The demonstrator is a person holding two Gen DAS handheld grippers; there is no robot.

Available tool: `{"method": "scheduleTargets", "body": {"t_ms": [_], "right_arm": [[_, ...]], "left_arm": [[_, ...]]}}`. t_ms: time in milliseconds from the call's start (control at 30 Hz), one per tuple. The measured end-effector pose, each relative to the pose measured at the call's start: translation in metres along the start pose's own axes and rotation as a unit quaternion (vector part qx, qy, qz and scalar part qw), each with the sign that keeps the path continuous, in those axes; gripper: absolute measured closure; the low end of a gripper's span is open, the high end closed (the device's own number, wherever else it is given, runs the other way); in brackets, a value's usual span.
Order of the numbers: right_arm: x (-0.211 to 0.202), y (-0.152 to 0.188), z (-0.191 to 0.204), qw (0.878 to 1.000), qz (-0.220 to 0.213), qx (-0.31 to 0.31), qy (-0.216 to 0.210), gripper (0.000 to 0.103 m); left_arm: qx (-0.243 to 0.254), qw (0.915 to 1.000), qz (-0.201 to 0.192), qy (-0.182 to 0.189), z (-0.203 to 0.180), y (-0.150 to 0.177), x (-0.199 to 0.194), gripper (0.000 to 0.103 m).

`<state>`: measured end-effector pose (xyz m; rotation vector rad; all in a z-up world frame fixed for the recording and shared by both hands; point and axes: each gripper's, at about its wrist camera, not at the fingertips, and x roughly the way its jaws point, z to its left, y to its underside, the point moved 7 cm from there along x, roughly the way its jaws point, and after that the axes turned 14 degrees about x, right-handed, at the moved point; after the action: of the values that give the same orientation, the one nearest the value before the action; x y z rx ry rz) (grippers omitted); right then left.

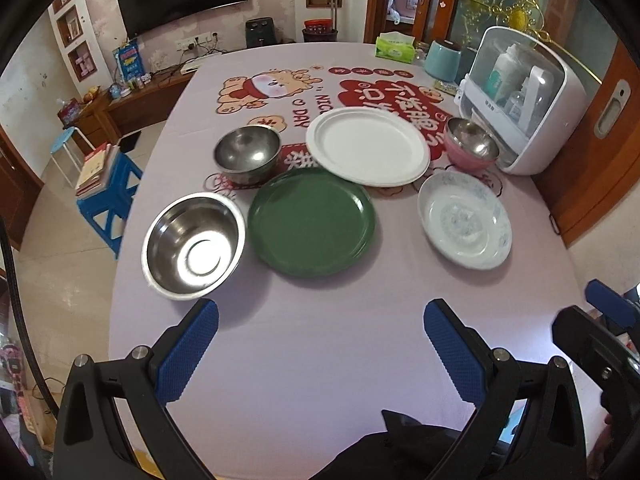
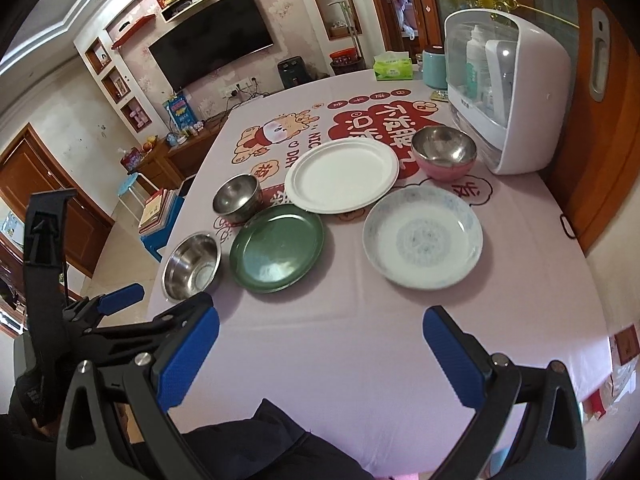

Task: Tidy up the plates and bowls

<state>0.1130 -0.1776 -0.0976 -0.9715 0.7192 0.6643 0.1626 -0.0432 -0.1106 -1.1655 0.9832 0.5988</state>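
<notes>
On the pink tablecloth lie a green plate point(image 1: 312, 222) point(image 2: 277, 249), a white paper plate point(image 1: 367, 145) point(image 2: 342, 176) behind it, and a patterned white china plate point(image 1: 464, 225) point(image 2: 423, 236) to the right. A wide steel bowl point(image 1: 195, 245) point(image 2: 192, 266) sits at the left, a smaller steel bowl point(image 1: 247, 153) point(image 2: 237, 198) behind it. A pink bowl with a steel lining point(image 1: 470, 144) point(image 2: 444, 153) stands far right. My left gripper point(image 1: 320, 336) and right gripper point(image 2: 320, 340) hover open above the near table, holding nothing.
A white domed cabinet with bottles point(image 1: 520, 100) point(image 2: 504, 96) stands at the table's right edge, with a teal canister point(image 1: 442, 60) and a tissue box point(image 1: 395, 49) behind. Blue stools point(image 1: 108, 200) with books stand left of the table. A dark sleeve point(image 2: 280, 440) is at the near edge.
</notes>
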Motion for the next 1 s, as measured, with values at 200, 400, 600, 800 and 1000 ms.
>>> {"method": "scheduleTargets", "body": {"t_ms": [200,400,600,800,1000], "right_arm": [[0.022,-0.027,-0.008,1.0,0.003,-0.003,0.003,0.001],[0.05,-0.052,-0.019,1.0,0.008,0.0,0.007,0.001],[0.079,-0.085,-0.033,1.0,-0.001,0.011,0.0,0.001],[0.117,-0.118,-0.051,1.0,0.001,0.031,-0.003,0.001],[0.154,-0.135,-0.062,0.999,0.007,0.042,-0.016,0.002]], "left_arm": [[-0.016,0.9997,0.016,0.013,0.001,-0.027,0.023,0.001],[-0.028,0.9992,0.025,0.013,0.009,-0.059,0.049,0.001],[-0.032,0.9989,0.034,0.001,0.016,-0.096,0.084,0.001],[-0.059,0.9971,0.046,-0.005,0.026,-0.129,0.119,0.001],[-0.062,0.9973,0.036,-0.014,0.034,-0.157,0.146,0.001]]}}
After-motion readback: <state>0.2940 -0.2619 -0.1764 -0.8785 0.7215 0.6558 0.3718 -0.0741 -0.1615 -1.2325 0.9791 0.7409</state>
